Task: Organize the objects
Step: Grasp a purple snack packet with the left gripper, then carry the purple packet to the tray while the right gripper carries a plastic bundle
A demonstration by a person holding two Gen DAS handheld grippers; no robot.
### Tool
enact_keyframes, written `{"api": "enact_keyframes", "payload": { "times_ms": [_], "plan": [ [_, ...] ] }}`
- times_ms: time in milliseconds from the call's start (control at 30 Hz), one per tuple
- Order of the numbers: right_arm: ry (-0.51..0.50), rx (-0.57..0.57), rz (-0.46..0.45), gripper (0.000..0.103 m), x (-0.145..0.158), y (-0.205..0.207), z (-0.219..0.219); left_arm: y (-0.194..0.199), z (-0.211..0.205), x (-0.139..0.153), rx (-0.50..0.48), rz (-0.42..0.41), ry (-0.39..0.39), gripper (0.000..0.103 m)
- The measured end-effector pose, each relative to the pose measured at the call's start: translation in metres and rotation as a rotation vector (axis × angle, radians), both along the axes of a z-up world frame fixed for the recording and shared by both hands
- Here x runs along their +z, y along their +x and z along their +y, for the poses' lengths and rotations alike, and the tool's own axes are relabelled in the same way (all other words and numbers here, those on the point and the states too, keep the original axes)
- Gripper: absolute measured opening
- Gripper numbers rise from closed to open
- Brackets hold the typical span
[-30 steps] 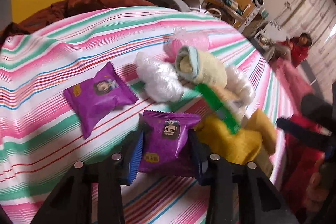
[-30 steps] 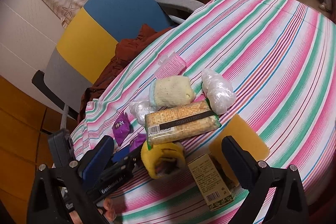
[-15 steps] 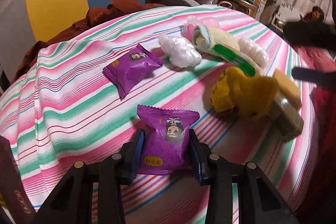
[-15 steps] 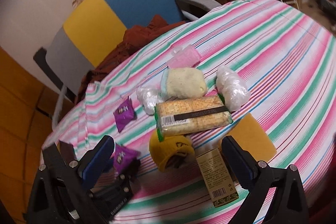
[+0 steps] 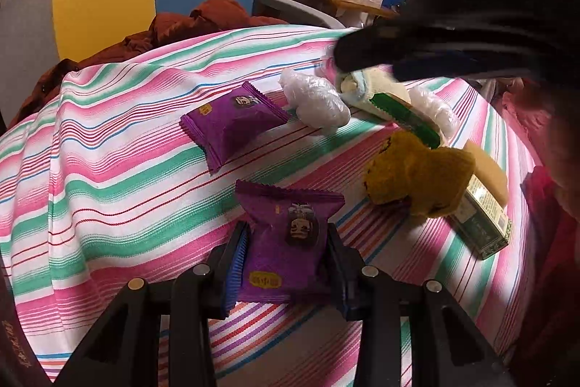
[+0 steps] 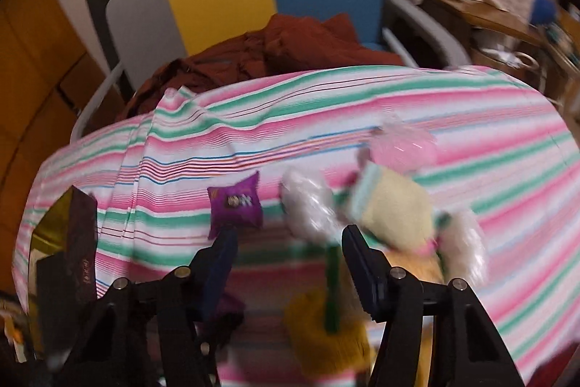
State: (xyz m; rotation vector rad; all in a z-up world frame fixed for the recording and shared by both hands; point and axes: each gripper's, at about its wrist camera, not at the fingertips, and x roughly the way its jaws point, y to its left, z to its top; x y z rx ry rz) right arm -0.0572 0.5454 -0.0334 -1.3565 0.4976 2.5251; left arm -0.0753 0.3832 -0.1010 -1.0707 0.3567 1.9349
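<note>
The left gripper (image 5: 286, 263) is holding a purple snack packet (image 5: 286, 242) between its fingers, low over the striped tabletop (image 5: 108, 169). A second purple packet (image 5: 232, 122) is lying beyond it. The right gripper (image 6: 290, 260) is hanging with fingers wide apart, gripping nothing, above the yellow sock (image 6: 326, 332).

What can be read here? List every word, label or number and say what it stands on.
No text is legible enough to quote.
On the held purple packet in the left tongs: yellow label, characters too blurred.
On the second purple packet: small yellow label, too small.
On the green box: fine print, too small.
On the dark box: gold vertical characters, too blurred.
</note>
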Motion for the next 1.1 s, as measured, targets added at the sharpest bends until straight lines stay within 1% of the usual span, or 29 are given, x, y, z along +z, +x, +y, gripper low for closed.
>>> {"api": "enact_keyframes", "payload": {
  "times_ms": [100,167,200,233,267,300,400,533,633,733,800,900,967,1100],
  "plan": [
    [0.023,0.024,-0.041,0.060,-0.014,-0.026,0.004,-0.001,0.002,-0.001,0.002,-0.010,0.013,0.040],
    [0.029,0.019,-0.065,0.053,-0.024,-0.037,0.009,-0.003,0.001,-0.002,0.003,-0.019,0.024,0.040],
    [0.023,0.016,-0.075,0.048,-0.030,-0.041,0.011,-0.003,0.000,-0.002,0.004,-0.025,0.032,0.040],
    [0.024,0.008,-0.083,0.046,-0.034,-0.044,0.014,-0.004,-0.001,-0.002,0.005,-0.030,0.036,0.040],
    [0.026,0.003,-0.097,0.042,-0.039,-0.045,0.016,-0.005,-0.001,-0.002,0.007,-0.034,0.042,0.040],
    [0.026,0.008,-0.115,0.035,-0.045,-0.047,0.017,-0.005,-0.001,-0.003,0.007,-0.035,0.044,0.040],
    [0.049,0.042,-0.132,0.034,-0.051,-0.048,0.013,-0.005,-0.001,-0.003,0.011,-0.034,0.049,0.040],
    [0.030,0.035,-0.098,0.032,-0.043,-0.043,0.016,-0.002,-0.001,-0.003,0.013,-0.024,0.046,0.039],
    [0.000,0.024,-0.046,0.032,-0.030,-0.035,0.019,-0.002,-0.002,-0.002,0.018,-0.023,0.047,0.036],
    [-0.014,0.022,-0.004,0.032,-0.018,-0.027,0.018,-0.007,-0.007,0.002,0.046,-0.071,0.064,0.036],
    [-0.017,0.027,0.008,0.032,-0.013,-0.024,0.014,-0.005,-0.016,0.010,0.071,-0.093,0.073,0.036],
    [-0.008,0.047,0.027,0.032,-0.002,-0.020,0.004,0.006,-0.031,0.030,0.072,-0.057,0.096,0.036],
    [-0.003,0.058,0.045,0.032,0.007,-0.018,-0.007,0.005,-0.040,0.042,0.077,-0.041,0.117,0.036],
    [-0.011,0.087,0.091,0.032,0.026,-0.012,-0.031,0.008,-0.066,0.062,0.128,-0.039,0.143,0.036]
  ]
}}
